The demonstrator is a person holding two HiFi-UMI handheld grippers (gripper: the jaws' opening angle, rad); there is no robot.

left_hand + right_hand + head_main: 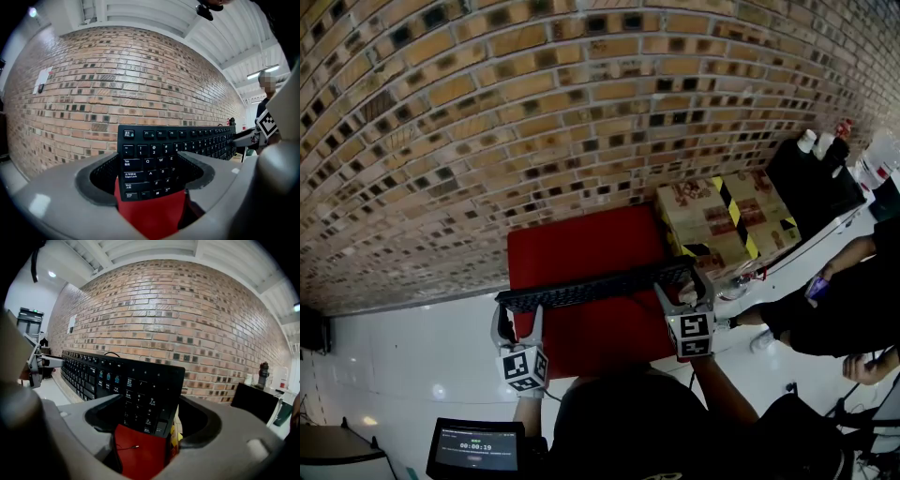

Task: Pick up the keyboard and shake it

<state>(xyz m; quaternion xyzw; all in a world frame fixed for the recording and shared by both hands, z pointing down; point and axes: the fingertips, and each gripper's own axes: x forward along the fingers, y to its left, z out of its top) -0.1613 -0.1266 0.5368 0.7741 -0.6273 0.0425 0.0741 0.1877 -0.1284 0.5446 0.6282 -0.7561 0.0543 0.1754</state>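
A black keyboard [591, 286] hangs in the air over the red table [581, 246], held by its two ends. My left gripper [517, 312] is shut on its left end, where the Esc, Tab and Q keys show between the jaws in the left gripper view [150, 173]. My right gripper [684, 287] is shut on the right end, the number-pad side [145, 416]. The keyboard [161, 147] tilts with its keys facing both gripper cameras, and it stretches away to the left in the right gripper view [112, 378]. Red table top [140, 451] shows below it.
A brick wall [534, 112] stands right behind the table. To the right are a cardboard box with yellow-black tape [722, 216] and a black cabinet [811, 183] with bottles on it. A person [853, 309] is at the right. A small screen [475, 448] sits low left.
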